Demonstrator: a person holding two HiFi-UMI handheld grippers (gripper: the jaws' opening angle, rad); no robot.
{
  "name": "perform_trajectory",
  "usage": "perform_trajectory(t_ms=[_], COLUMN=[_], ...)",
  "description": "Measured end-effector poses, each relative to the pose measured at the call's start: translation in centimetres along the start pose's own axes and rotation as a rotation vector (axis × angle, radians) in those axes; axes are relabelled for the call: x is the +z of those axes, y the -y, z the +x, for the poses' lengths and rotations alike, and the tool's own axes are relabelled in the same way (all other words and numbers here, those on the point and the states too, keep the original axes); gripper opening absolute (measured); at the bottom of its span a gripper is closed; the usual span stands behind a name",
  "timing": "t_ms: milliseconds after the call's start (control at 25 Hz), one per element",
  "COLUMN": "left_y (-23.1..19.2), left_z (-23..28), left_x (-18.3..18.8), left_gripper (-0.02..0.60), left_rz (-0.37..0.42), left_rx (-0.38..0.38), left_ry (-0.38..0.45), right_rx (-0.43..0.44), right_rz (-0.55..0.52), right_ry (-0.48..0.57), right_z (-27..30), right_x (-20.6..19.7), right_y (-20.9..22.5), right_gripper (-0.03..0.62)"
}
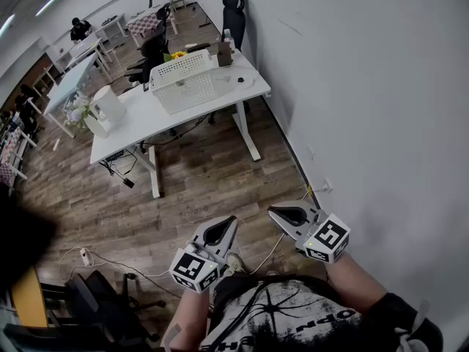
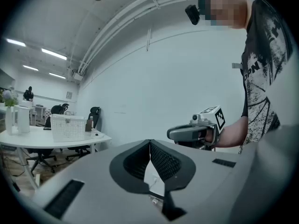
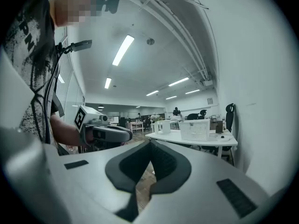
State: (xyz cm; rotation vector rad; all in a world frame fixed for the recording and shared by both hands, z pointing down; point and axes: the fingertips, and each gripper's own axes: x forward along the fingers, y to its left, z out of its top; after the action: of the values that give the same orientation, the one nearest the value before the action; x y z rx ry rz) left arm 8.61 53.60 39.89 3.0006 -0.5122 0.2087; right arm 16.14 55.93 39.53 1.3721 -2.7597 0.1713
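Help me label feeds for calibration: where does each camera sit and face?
Head view: on the head, steeply down at wood floor; forearms, left gripper, right gripper show.
Left gripper view: on that gripper, along shut jaws toward the white wall; right gripper, torso show.
Right gripper view: on that gripper, along shut jaws toward the white table; left gripper, arm show.
Shared: white table and basket in all three.

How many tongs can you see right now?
2. The left tongs, shut, hang low centre over the floor; the right tongs, shut, beside them, nearer the wall. None hidden.
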Motion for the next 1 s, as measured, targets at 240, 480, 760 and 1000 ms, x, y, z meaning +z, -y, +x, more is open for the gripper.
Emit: perform_trajectory(t_ms=[240, 480, 760, 1000], left_y=[0.1, 0.0, 0.0, -1.6], left_z=[-0.7, -0.6, -0.1, 0.6], left_x=[0.1, 0.1, -1.3, -1.7], left_gripper=[0.011, 0.011, 0.011, 0.011], left_rz=[-0.010, -0.008, -0.027, -0.037], left_rx=[0.014, 0.024, 0.028, 0.024], left_ry=[0.000, -0.002, -0.020, -0.026], right_rx=[-0.001, 0.015, 0.030, 0.037], right_rz=[-0.002, 0.006, 0.029, 0.042], right_ry=[0.018, 0.048, 0.046, 0.043], right_z=[-0.1, 0.0, 0.6, 2.2], right_x=[0.8, 1.6, 0.6, 0.3], right_y=[0.2, 0.3, 1.0, 2.0], right_gripper=[0.021, 0.023, 0.023, 0.024])
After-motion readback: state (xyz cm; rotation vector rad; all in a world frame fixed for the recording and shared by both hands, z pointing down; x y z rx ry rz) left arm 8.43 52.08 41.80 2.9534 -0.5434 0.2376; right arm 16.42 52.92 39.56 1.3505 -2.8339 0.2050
